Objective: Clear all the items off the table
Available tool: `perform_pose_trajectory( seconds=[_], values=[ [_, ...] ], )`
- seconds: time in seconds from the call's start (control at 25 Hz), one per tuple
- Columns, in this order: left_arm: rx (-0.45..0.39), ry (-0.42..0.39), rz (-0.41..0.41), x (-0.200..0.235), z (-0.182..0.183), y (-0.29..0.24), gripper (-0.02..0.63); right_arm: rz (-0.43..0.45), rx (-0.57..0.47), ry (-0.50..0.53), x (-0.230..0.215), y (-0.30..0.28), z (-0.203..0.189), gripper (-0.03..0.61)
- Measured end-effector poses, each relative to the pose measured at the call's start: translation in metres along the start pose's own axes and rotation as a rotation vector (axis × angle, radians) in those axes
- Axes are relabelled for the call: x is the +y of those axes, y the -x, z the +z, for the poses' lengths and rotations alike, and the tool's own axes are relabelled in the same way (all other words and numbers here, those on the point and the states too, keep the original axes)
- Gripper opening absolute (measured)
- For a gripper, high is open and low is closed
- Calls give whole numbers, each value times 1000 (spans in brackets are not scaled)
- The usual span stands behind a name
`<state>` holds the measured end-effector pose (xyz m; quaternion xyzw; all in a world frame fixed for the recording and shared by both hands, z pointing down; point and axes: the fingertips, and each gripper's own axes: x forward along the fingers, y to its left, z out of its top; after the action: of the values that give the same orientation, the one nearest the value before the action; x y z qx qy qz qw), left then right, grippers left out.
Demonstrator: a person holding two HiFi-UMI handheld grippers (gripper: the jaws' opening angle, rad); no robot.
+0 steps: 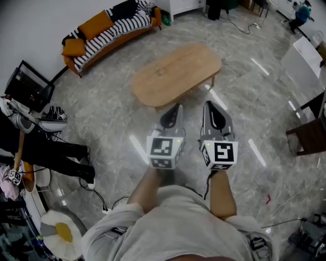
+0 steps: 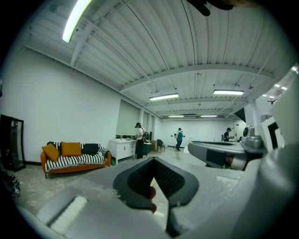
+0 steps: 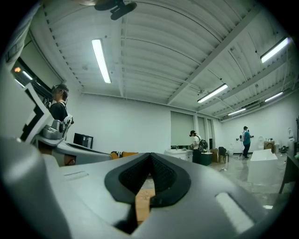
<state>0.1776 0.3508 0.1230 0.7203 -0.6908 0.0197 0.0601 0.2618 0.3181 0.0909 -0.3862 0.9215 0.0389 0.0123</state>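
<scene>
An oval wooden table [image 1: 175, 71] stands on the grey marble floor ahead of me, and only bare wood shows on its top. My left gripper [image 1: 174, 108] and right gripper [image 1: 209, 105] hover side by side just short of the table's near edge, pointing at it. Both are shut with nothing between the jaws. In the left gripper view the left gripper [image 2: 153, 161] has its dark pads meeting at the tip. In the right gripper view the right gripper [image 3: 150, 156] is shut too, and a strip of the wooden table [image 3: 142, 203] shows through the slit below the pads.
An orange sofa [image 1: 109, 30] with striped cushions lines the far wall, beside a white cabinet [image 1: 186, 5]. A dark chair [image 1: 310, 130] stands at the right. A monitor [image 1: 28, 86], cables and clutter fill the left. People [image 2: 139, 140] stand far off.
</scene>
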Motion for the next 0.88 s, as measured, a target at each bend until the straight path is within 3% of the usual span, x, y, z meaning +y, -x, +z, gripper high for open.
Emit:
perform_pose_trajectory(
  seconds=[0.36, 0.6, 0.88],
  values=[
    [0, 41, 30, 140, 17, -63, 20, 30, 23, -7, 44, -138, -7, 6],
    [-7, 33, 48, 198, 29, -98, 20, 25, 22, -12, 43, -201, -9, 6],
    [19, 96, 107, 264, 26, -126, 20, 60, 69, -1, 51, -265, -19, 8]
  ],
)
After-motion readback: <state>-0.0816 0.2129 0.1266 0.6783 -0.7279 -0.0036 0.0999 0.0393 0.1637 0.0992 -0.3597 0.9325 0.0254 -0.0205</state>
